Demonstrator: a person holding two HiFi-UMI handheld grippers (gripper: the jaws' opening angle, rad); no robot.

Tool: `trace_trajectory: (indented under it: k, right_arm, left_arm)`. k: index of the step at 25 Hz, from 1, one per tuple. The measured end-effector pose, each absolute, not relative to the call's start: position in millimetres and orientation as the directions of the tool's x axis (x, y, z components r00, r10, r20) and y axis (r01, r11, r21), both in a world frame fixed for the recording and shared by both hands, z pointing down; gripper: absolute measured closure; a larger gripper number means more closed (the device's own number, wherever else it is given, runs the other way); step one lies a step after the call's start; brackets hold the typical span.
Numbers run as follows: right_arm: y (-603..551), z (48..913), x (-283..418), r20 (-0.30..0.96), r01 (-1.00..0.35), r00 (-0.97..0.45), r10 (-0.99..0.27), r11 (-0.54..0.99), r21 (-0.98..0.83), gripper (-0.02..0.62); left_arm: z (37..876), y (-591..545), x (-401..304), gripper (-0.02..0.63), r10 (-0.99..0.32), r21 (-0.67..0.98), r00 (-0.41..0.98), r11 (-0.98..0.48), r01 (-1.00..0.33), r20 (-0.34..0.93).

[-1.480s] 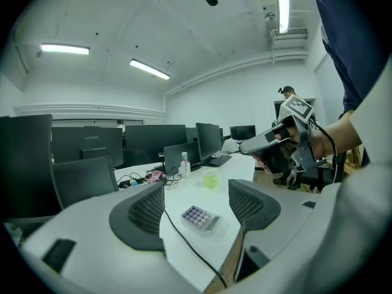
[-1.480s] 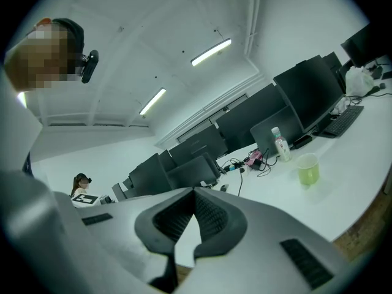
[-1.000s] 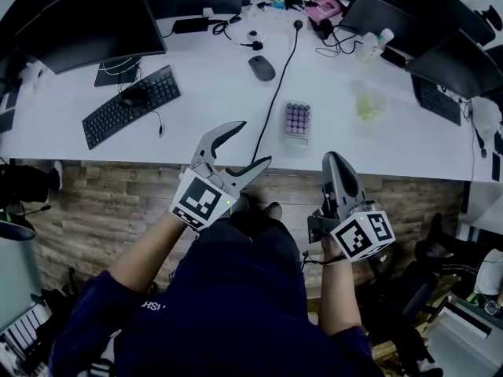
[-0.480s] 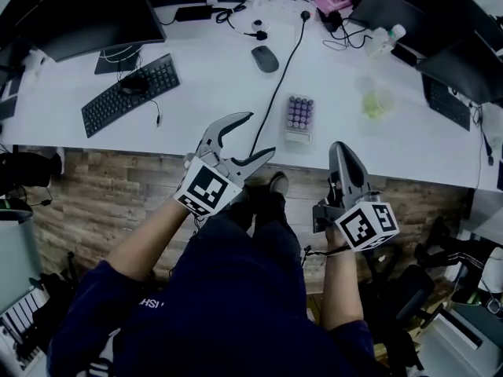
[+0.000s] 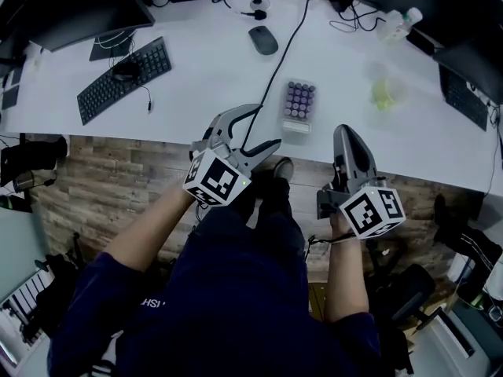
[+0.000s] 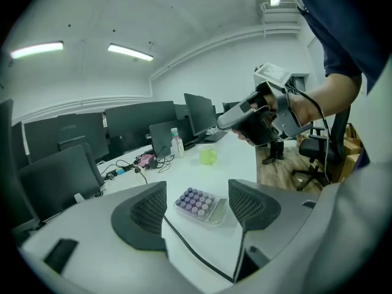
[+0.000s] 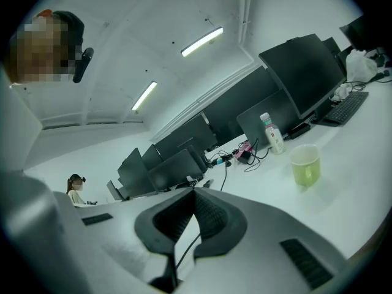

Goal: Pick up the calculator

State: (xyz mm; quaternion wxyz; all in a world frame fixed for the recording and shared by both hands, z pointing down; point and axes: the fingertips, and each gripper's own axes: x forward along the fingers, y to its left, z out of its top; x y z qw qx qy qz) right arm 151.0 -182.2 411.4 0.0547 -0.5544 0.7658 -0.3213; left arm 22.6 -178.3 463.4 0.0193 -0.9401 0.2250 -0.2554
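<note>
Left gripper (image 5: 269, 126), jaws apart, faces the calculator (image 5: 299, 104); the cable (image 5: 282, 53) lies just beside it (and between the jaws), so closing could snag it. Right gripper (image 5: 346, 134) is clenched, empty.

On the white desk (image 5: 204, 85), a black keyboard (image 5: 118, 81) sits far left with a dark mouse (image 5: 126, 71) resting on it. A grey mouse (image 5: 263, 40) lies mid-desk with a black cable (image 5: 286, 42) running just beside it. A green cup (image 5: 387, 93) stands right, a bottle (image 5: 399, 23) beyond it.
</note>
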Motion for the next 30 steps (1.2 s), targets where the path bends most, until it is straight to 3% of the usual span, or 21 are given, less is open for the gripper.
trace_trajectory:
  k: [30]
  right_arm:
    - [-200, 503, 183, 0.335, -0.78, -0.407, -0.85, 0.132, -0.612, 0.591]
  left_arm:
    - [583, -177, 61, 0.278, -0.381, -0.276, 0.67, -0.924, -0.263, 0.637]
